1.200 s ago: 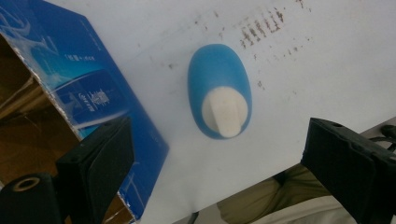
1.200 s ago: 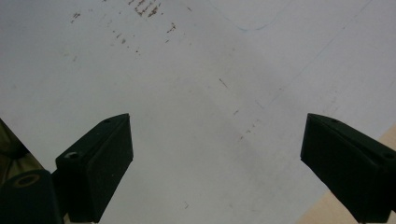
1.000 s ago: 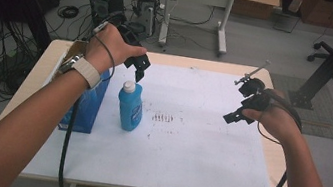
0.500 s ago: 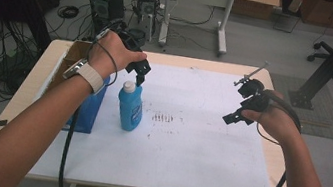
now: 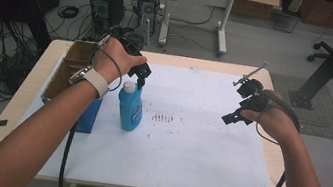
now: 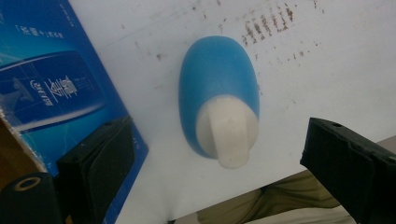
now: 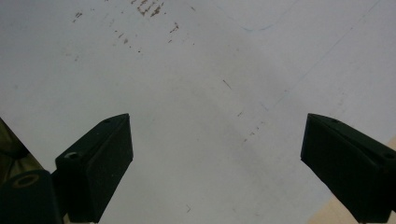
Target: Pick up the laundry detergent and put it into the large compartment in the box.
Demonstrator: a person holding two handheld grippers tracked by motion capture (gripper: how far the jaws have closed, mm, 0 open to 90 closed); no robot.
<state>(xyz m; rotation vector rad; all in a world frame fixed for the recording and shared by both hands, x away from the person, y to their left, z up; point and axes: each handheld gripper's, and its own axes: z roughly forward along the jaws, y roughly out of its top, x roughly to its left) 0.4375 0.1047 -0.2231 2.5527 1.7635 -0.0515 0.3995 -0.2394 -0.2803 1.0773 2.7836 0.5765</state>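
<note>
- The left claw [image 5: 141, 77] hangs directly above the white cap of the blue bottle [image 5: 130, 108], jaws spread wide and holding nothing.
- In the left gripper view the bottle [image 6: 219, 100] sits below and between the two jaws, its cap [image 6: 228, 137] closer to neither by much; the jaws stand well clear of it on both sides, no contact.
- The bottle stands upright on the white sheet of the worktop [image 5: 194, 158]; its long axis is vertical and runs nearly straight along the claw's line of sight, so the claw looks down its length.
- A blue carton [image 5: 88, 114] stands just beside the bottle, on the side of the claw's one jaw; in the left gripper view its printed face [image 6: 51, 93] lies close to that jaw. Judgement: the narrow gap there is the point to watch on any descent.
- The right claw [image 5: 233, 115] hovers well apart from the bottle, across the sheet, jaws also wide and empty over bare worktop [image 7: 201, 93]. The left claw is plainly the nearer.
- Against the earlier frames: the left hand has moved from behind the bottle to squarely over its cap; the bottle, carton and right claw are unchanged in place.
</note>
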